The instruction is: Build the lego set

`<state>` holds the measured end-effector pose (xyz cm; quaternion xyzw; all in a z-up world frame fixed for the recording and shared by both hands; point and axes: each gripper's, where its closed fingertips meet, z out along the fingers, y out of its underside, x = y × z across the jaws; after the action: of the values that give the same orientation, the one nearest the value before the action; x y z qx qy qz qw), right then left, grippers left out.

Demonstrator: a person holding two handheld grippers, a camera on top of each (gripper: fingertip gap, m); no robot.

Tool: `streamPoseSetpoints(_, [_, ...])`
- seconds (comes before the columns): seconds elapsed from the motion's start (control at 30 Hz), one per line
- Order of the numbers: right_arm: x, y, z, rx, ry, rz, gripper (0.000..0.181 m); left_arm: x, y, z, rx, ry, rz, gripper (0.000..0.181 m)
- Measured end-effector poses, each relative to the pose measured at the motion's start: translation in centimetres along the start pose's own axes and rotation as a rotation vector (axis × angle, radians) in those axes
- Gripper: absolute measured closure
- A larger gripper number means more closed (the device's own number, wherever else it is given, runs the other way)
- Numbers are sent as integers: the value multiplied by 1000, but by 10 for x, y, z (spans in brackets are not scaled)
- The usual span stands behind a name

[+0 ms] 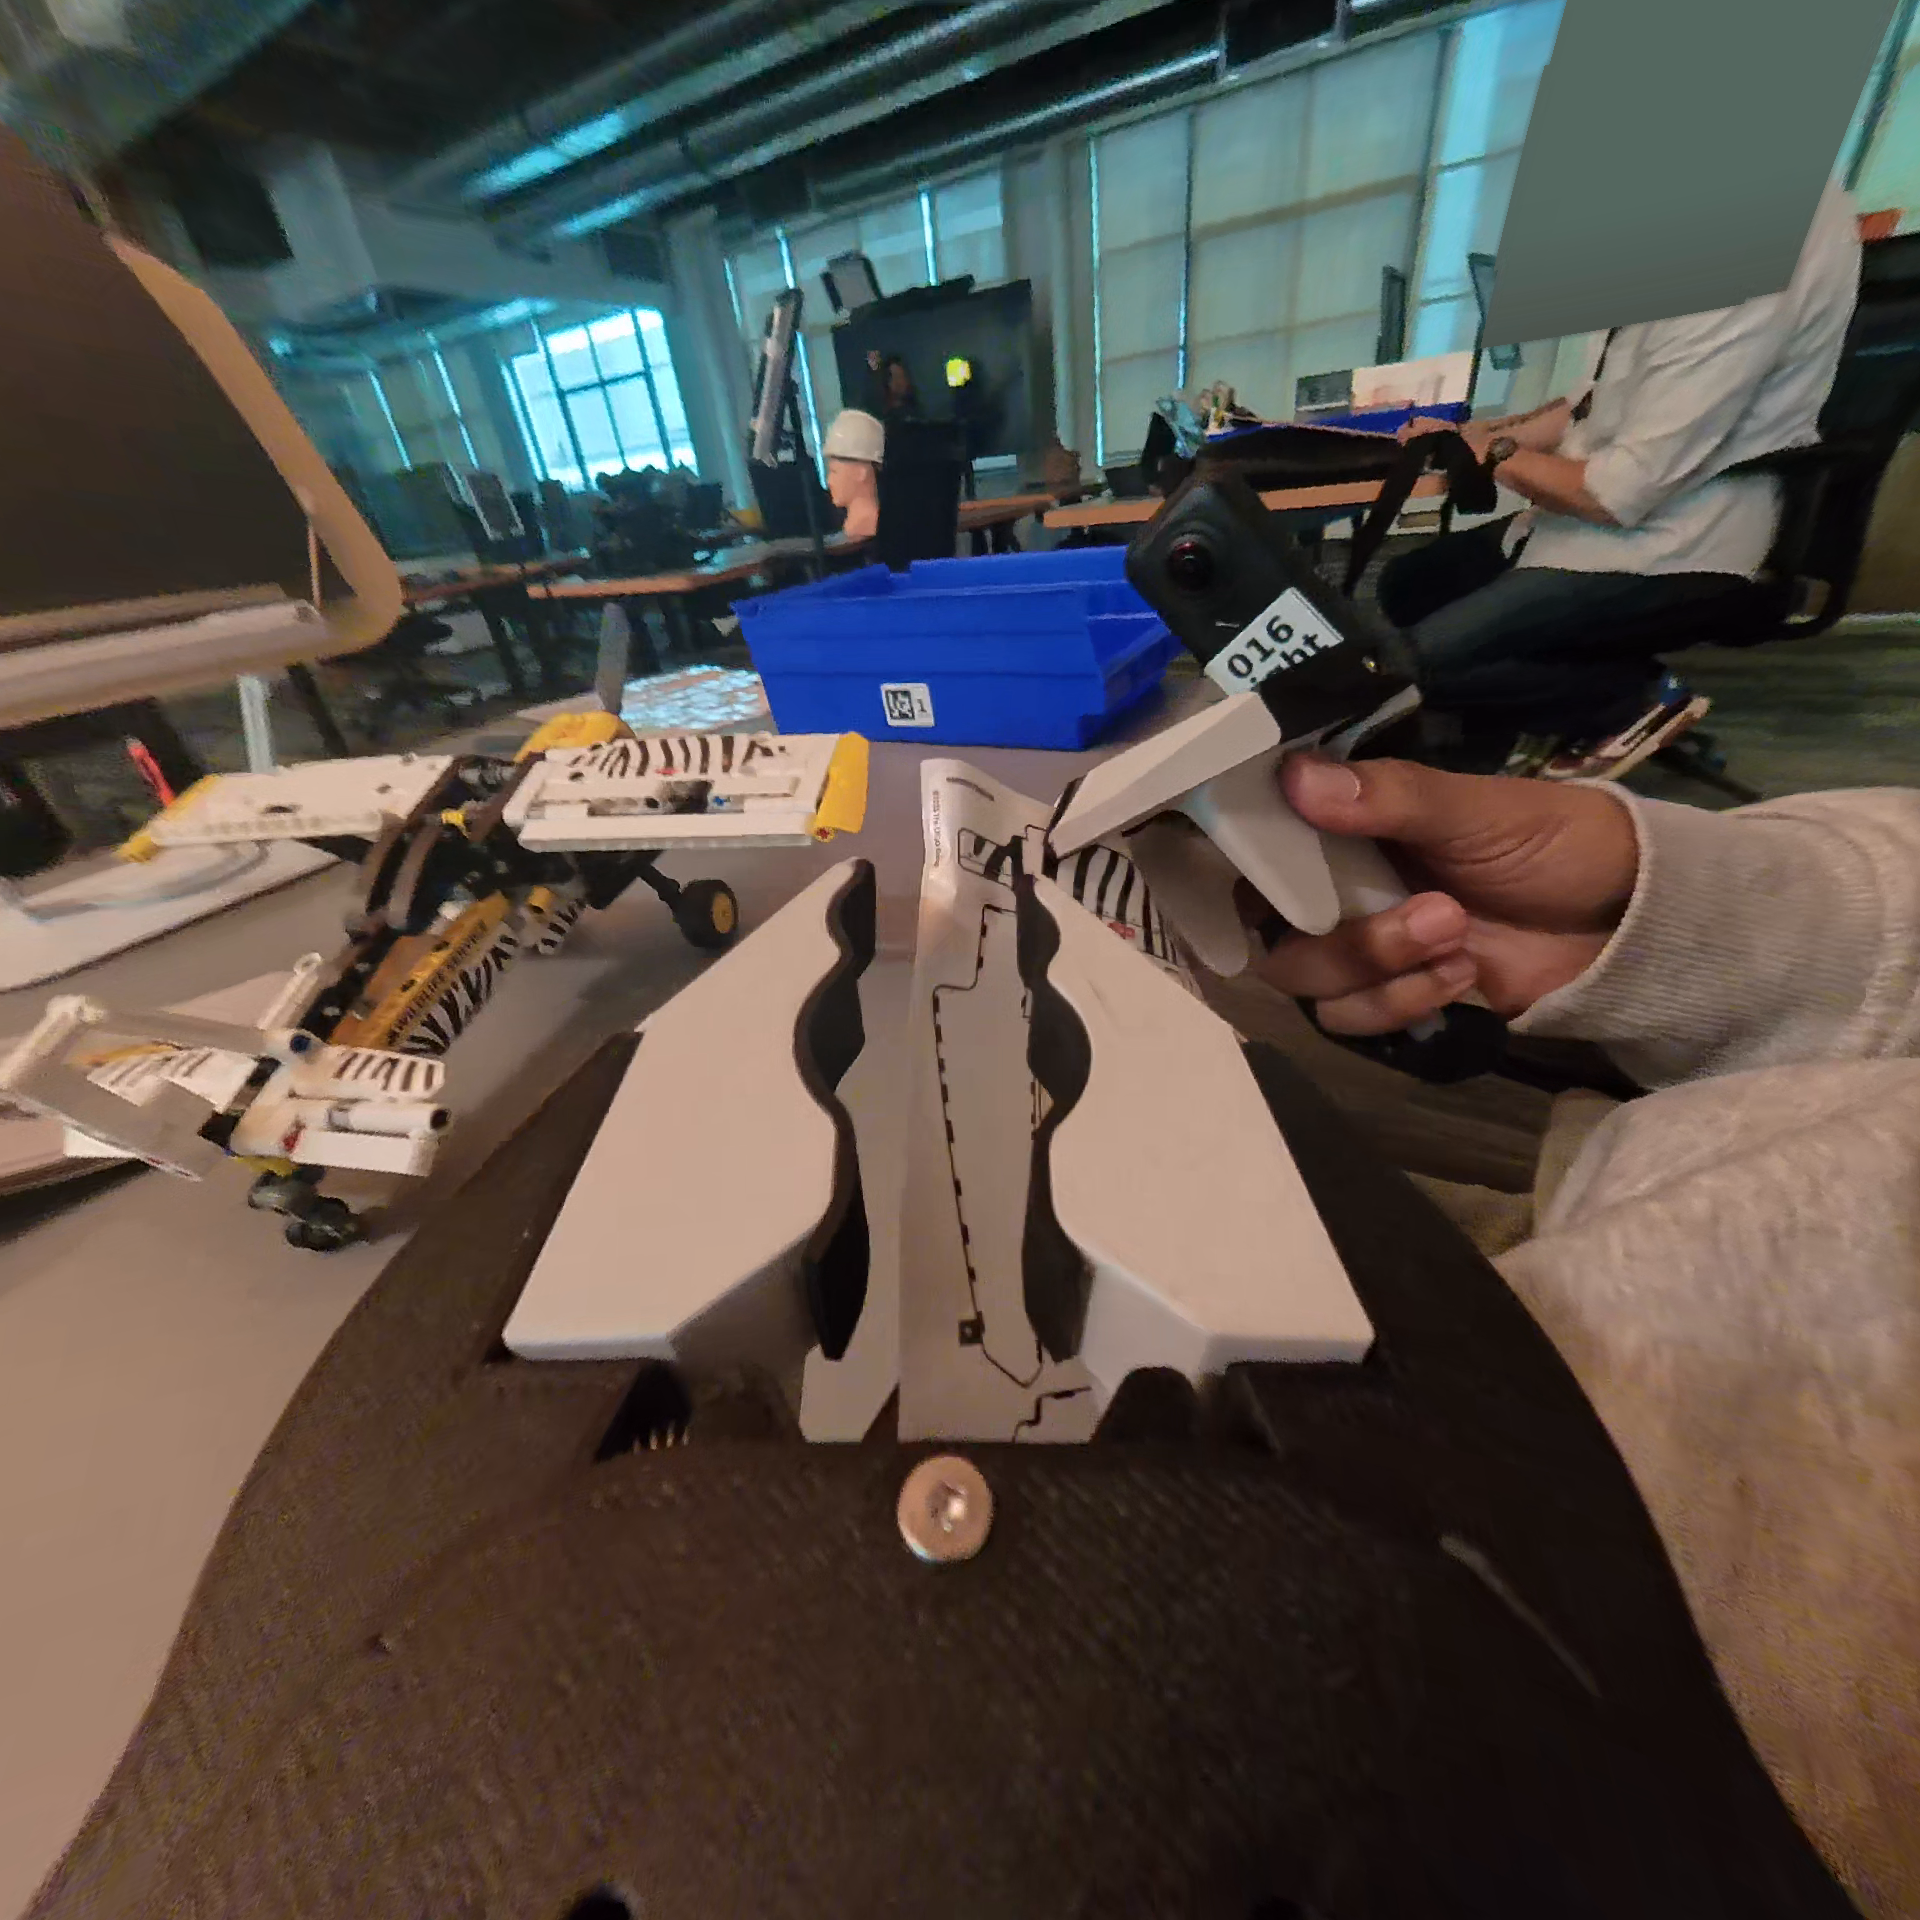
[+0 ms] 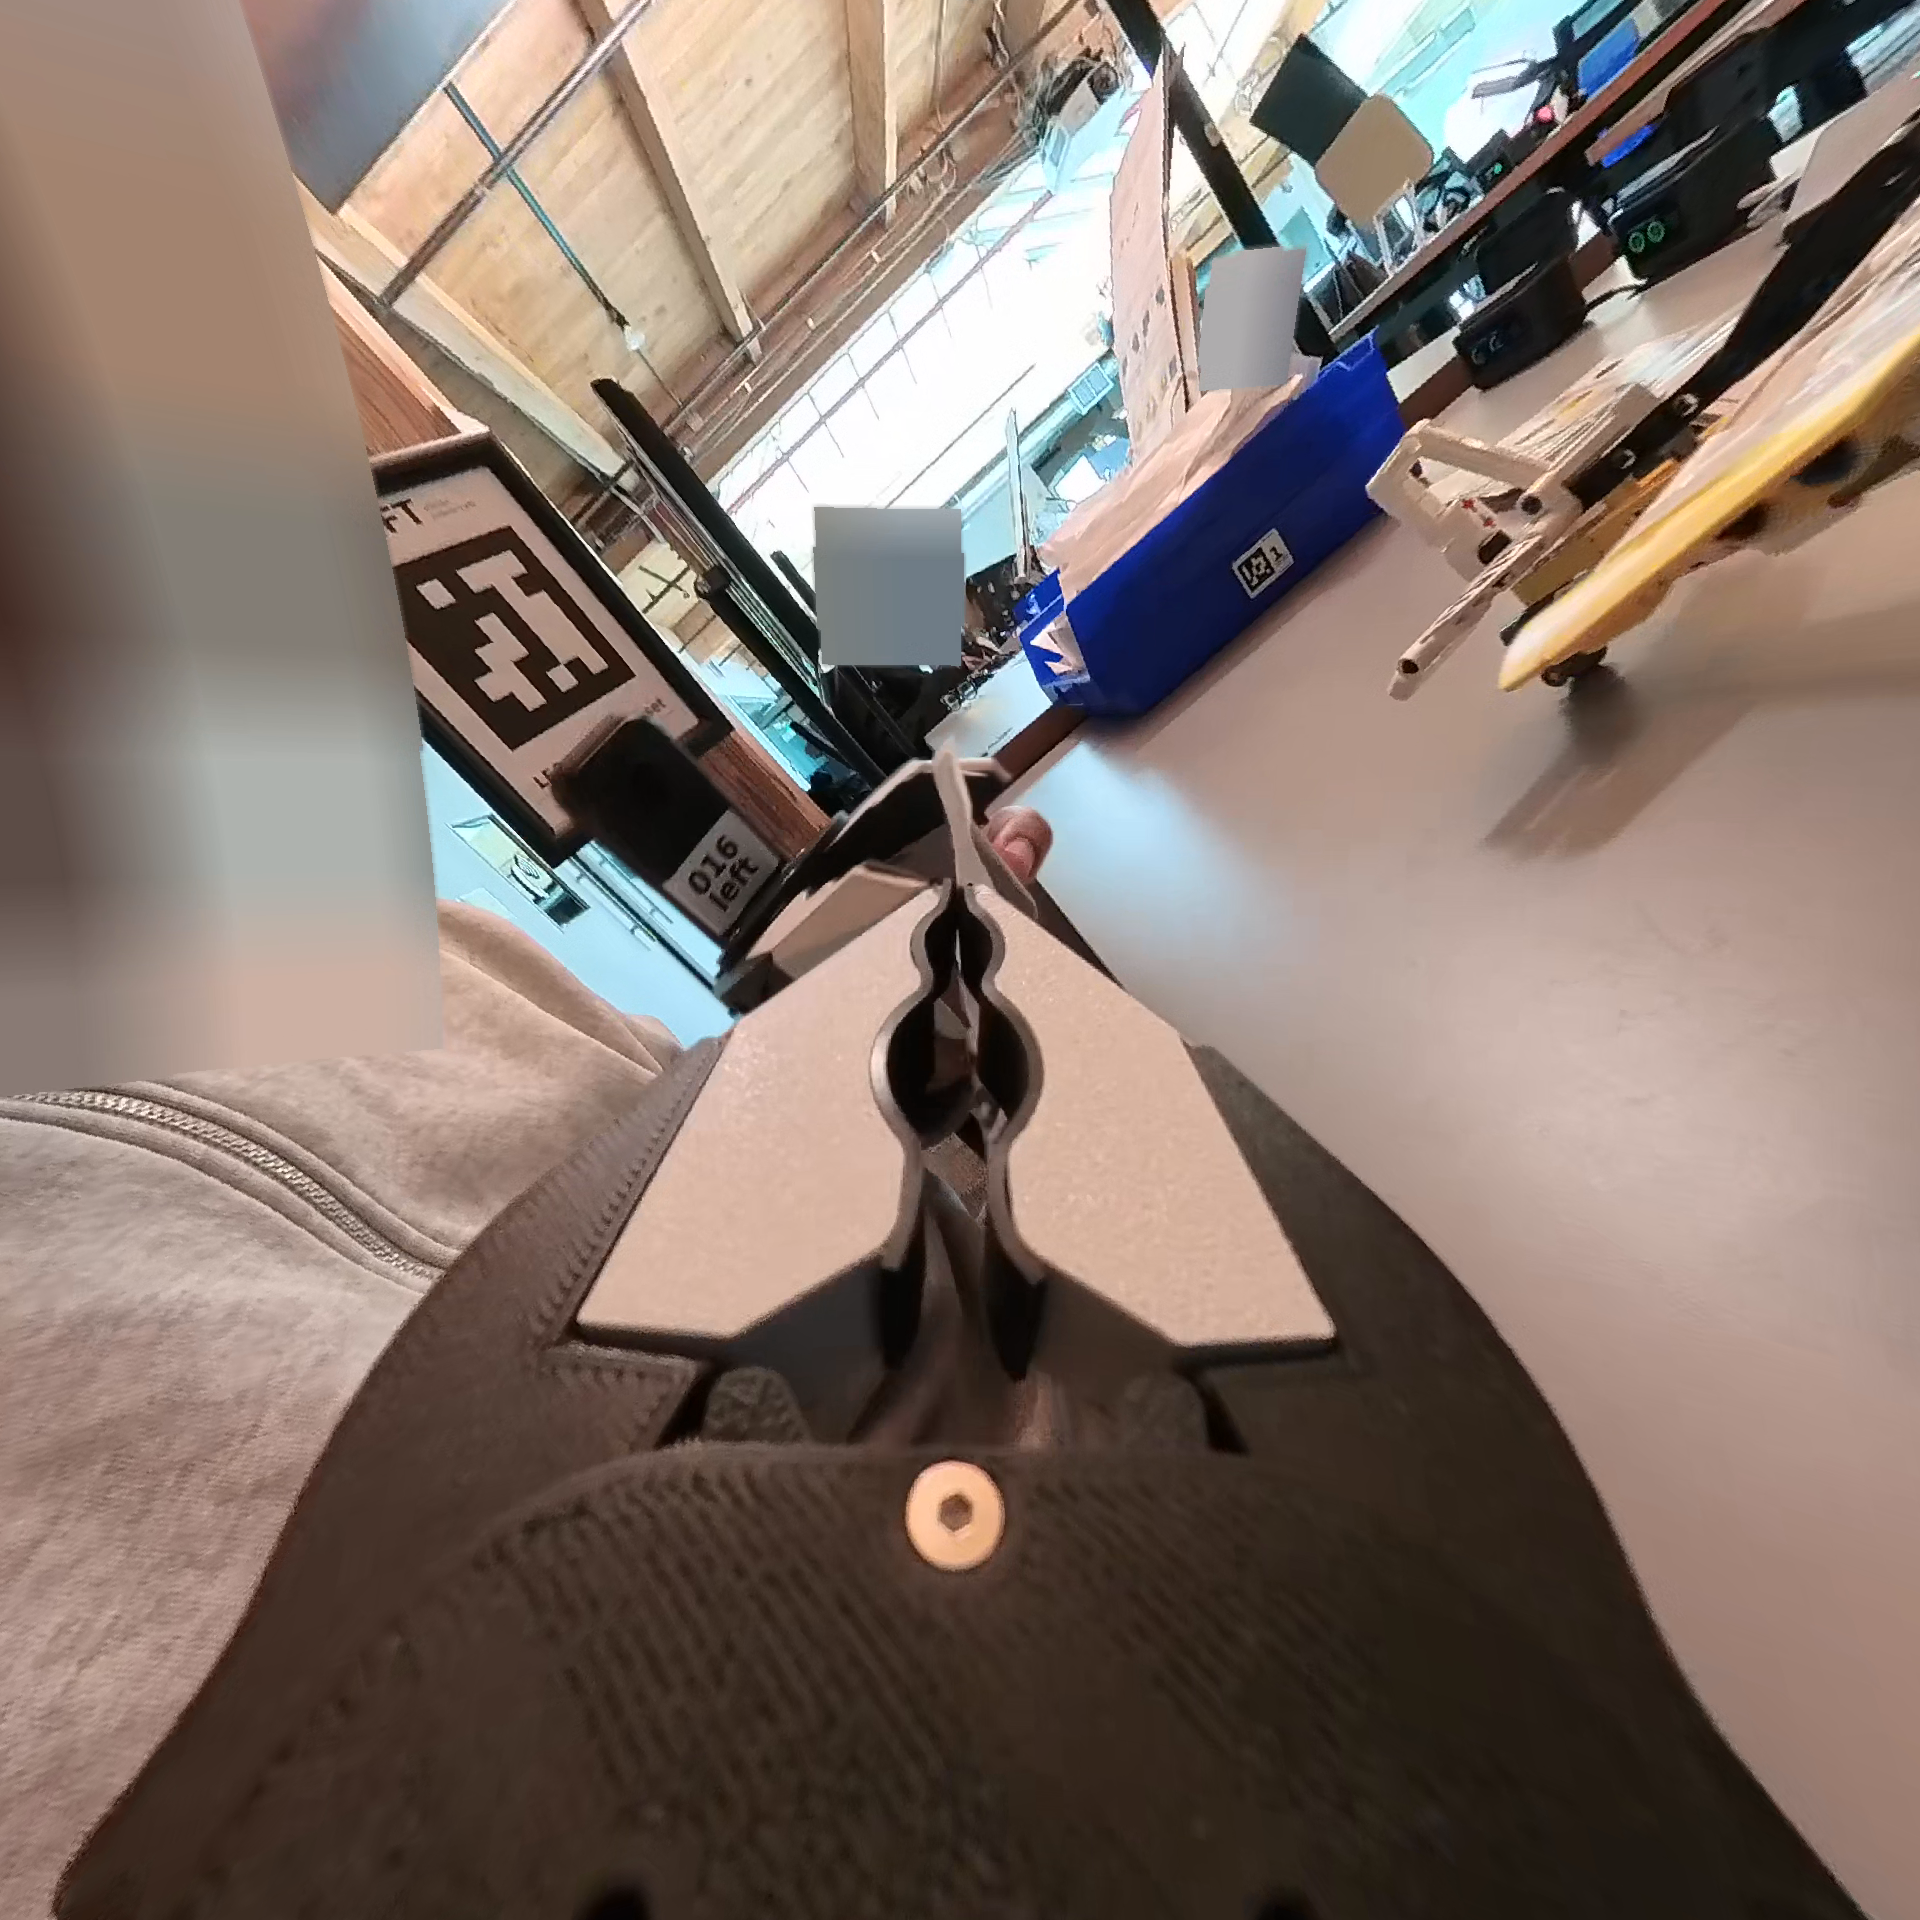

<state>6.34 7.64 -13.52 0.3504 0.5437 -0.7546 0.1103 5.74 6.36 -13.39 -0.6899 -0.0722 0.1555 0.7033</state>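
Observation:
A white sticker sheet (image 1: 966, 1039) with black outlines and zebra stripes stands on edge between the fingers of my left gripper (image 1: 940, 878). It leans on the right finger while the left finger (image 1: 727, 1039) stands apart from it, so this gripper is open. My right gripper (image 1: 1055, 836), held in a hand, is shut on the sheet's far edge. In the right wrist view its fingertips (image 2: 956, 891) meet on the thin sheet (image 2: 958, 821). The lego plane (image 1: 468, 914), white and yellow with zebra stripes, sits on the table to the left, and also shows in the right wrist view (image 2: 1662, 488).
A blue bin (image 1: 956, 644) stands at the back of the grey table (image 1: 156, 1403); it also shows in the right wrist view (image 2: 1216, 551). A person in a white shirt (image 1: 1683, 416) sits at a desk behind. My grey sleeve (image 1: 1714, 1351) fills the right side. Both grippers' tips are close together, under 4 cm apart. Both grippers' tips are roughly 20 cm from the lego plane (image 1: 468, 914).

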Motion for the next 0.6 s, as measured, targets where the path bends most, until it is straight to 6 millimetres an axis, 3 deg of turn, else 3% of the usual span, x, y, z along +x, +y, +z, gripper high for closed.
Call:
streamPoseSetpoints(0.3, [-2,2,2,-5,-11,10,181,10,6,3,-56,13,44,158])
streamPoseSetpoints(0.6, [0,6,3,-20,-6,16,181,15,14,5,-101,59,42,171])
